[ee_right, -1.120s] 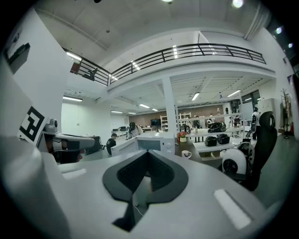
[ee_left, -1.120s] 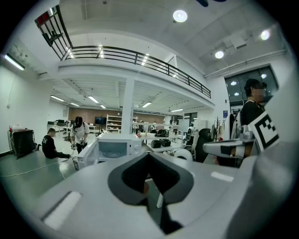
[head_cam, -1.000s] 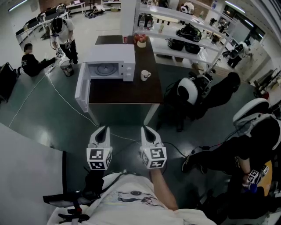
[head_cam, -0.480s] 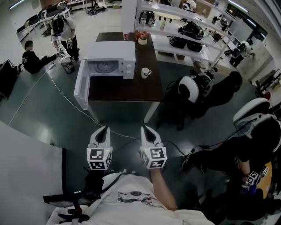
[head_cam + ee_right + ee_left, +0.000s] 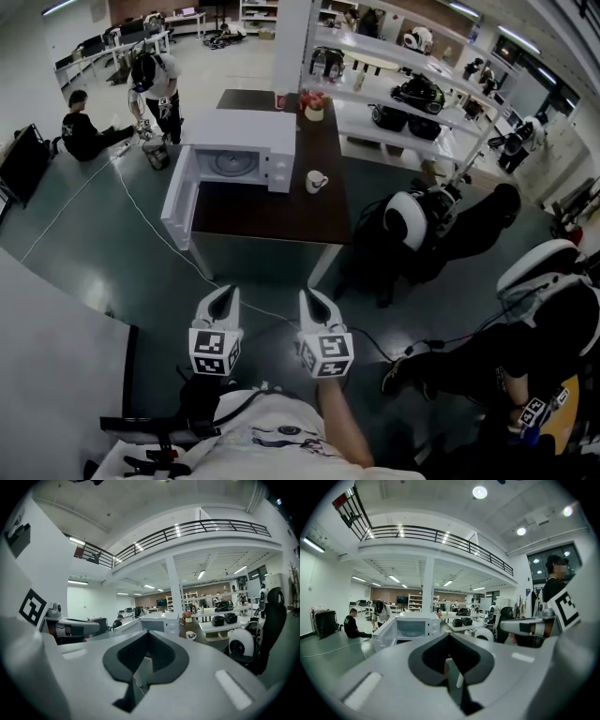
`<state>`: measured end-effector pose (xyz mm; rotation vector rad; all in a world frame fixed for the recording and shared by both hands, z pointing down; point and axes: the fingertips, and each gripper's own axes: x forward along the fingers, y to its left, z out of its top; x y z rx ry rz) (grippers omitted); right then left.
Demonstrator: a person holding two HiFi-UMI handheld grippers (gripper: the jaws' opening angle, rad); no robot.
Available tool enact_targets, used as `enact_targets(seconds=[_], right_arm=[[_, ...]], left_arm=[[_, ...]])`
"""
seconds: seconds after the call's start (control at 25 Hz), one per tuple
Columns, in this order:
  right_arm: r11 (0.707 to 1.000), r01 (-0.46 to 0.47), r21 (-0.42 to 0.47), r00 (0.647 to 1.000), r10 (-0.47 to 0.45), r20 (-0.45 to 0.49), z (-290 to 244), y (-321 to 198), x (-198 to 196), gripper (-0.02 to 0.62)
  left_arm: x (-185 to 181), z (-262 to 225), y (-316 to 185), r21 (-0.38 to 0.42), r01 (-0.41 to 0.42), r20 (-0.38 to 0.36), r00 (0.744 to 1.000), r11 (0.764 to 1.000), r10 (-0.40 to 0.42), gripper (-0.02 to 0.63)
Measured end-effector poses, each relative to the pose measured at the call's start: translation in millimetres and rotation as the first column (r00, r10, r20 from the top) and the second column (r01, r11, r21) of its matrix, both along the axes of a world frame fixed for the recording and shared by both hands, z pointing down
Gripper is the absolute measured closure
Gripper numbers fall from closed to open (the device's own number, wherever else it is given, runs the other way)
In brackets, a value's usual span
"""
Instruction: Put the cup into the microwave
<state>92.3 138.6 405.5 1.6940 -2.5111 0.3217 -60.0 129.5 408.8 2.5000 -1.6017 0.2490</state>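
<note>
From the head view, the left gripper (image 5: 225, 296) and the right gripper (image 5: 310, 300) were held side by side low in the frame, over the dark floor and well short of the table (image 5: 272, 212). On that brown table stood the white microwave (image 5: 246, 131) with its door (image 5: 178, 199) swung wide open to the left. And there was the cup (image 5: 316, 181), white and upright on the tabletop, just right of the microwave and apart from it, well away from both grippers. Over to the left gripper view: the left gripper (image 5: 449, 636) had its jaws brought together with nothing between them, and past them the microwave (image 5: 411, 628) showed its open cavity. Now the right gripper view: the right gripper (image 5: 148, 634) had its jaws closed too and carried nothing. Beyond the tips sat the microwave (image 5: 158, 625), and the cup (image 5: 190, 634) was to its right on the table's edge, handle out to the right.
</note>
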Motion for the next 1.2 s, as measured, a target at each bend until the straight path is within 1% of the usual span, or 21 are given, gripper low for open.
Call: enact_targets(seconds=[0.2,0.44,0.64,0.92,1.2], right_arm=[[1.000,0.027,0.015,0.999,-0.027,0.026,-7.2,-1.9,2.7,0.594],[0.999,0.037,0.003,0.998,-0.037,0.055,-4.0,-12.0,-7.0,0.594],[0.999,0.014,0.036,0.996,-0.017,0.088,-9.6,-30.8,-19.3,0.595],[0.999,-0.008,0.052,0.998,0.005,0.065,-18.5,-70.3,-40.2,0.595],[1.000,-0.014,0.027,0.999,0.013,0.051,-14.7,-88.0,-62.1,0.595]], left_arm=[[4.8,-1.5,5.4,0.000,0.022,0.001,1.000,1.000,-0.022,0.607],[-2.2,7.6,4.8,-0.035,0.028,0.016,0.999,0.999,-0.027,0.607],[-12.3,4.8,-22.6,-0.030,0.010,0.004,1.000,1.000,-0.010,0.607],[-28.0,-5.4,-70.2,-0.006,-0.027,-0.016,1.000,1.000,0.026,0.607],[-47.7,1.5,-96.8,-0.043,-0.048,-0.027,0.999,0.998,0.047,0.606]])
